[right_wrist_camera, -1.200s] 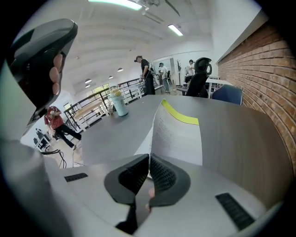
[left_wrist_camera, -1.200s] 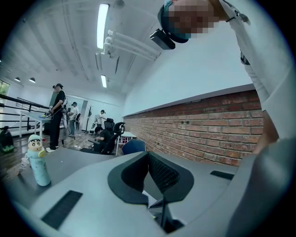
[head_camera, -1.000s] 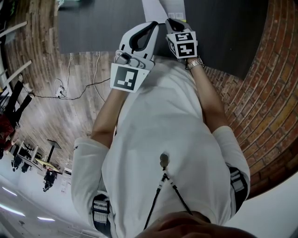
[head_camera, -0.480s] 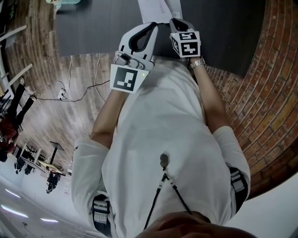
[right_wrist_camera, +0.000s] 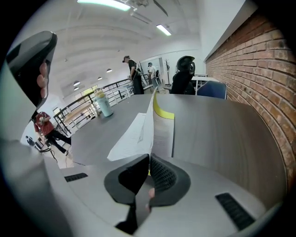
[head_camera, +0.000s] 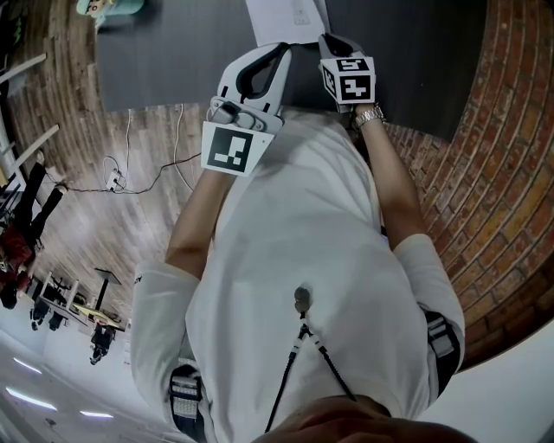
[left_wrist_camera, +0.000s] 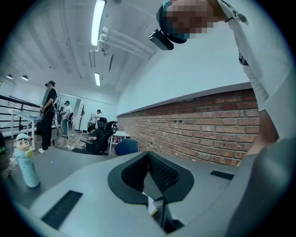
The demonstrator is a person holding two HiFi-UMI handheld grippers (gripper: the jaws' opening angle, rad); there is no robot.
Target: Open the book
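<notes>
Starting at the left of the head view, the left gripper sits at the near edge of the grey table. Its jaws are pressed together with nothing plainly caught in them, and only a sliver of white paper shows below. At top centre lies the book, partly open. To its right, the right gripper is clamped on the edge of a white leaf, which stands up edge-on from the page beneath. Over the last second this gripper has slid sideways, and more white page now shows. I judge the opening well begun; the leaf wants carrying over and laying flat.
</notes>
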